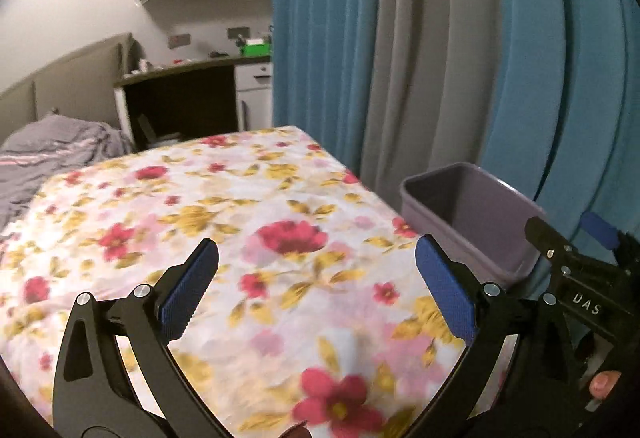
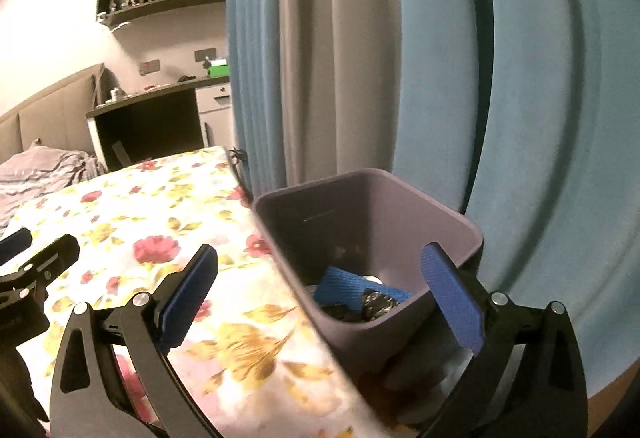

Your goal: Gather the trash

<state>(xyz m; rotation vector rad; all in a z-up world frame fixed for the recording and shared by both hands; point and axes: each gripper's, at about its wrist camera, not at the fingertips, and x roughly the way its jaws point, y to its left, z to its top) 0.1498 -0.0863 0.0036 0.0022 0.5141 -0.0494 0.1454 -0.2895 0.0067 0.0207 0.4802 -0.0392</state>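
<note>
Beside the bin (image 2: 372,222), both tools, left tool (image 1: 316,278) and right tool (image 2: 320,286), are hanging wide apart and empty, risking knocking its rim.

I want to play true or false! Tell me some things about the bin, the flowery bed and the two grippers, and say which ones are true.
1. The purple bin stands beside the flowery bed, in front of the curtains. True.
2. The bin is empty. False: the right wrist view shows a blue piece and dark crumpled bits at the bottom.
3. The left gripper is open with nothing between its fingers. True.
4. The right gripper is squeezing a bottle. False: it is open and holds nothing.
5. The curtains are red. False: they are blue and grey.
</note>
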